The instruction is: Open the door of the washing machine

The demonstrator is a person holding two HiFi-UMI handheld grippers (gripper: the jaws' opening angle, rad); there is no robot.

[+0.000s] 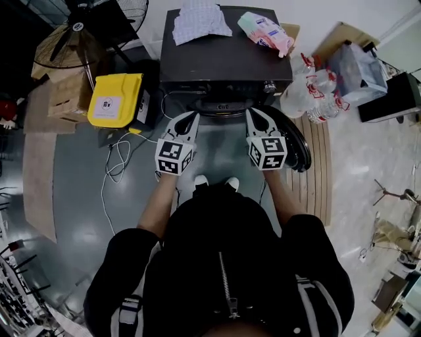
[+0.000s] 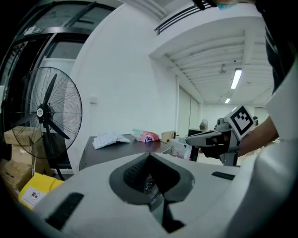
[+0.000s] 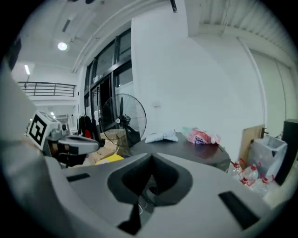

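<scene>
The dark washing machine (image 1: 223, 62) stands in front of me, and its round black door (image 1: 299, 145) is swung out to the right, below its front. In the head view my left gripper (image 1: 193, 116) and right gripper (image 1: 252, 113) hover side by side before the drum opening (image 1: 220, 107), touching nothing. Both are shut with nothing between the jaws. The left gripper view looks over its closed jaws (image 2: 149, 155) at the machine's top (image 2: 125, 146), with the right gripper (image 2: 188, 138) beside it. From the right gripper view, closed jaws (image 3: 151, 157) show, with the left gripper (image 3: 95, 145) to the left.
A checked cloth (image 1: 197, 20) and a pink packet (image 1: 266, 29) lie on the machine's top. A yellow box (image 1: 115, 99), cardboard boxes (image 1: 66, 92) and a standing fan (image 1: 79, 29) are at the left. Plastic bottles (image 1: 309, 89) stand at the right. A white cable (image 1: 115, 158) runs over the floor.
</scene>
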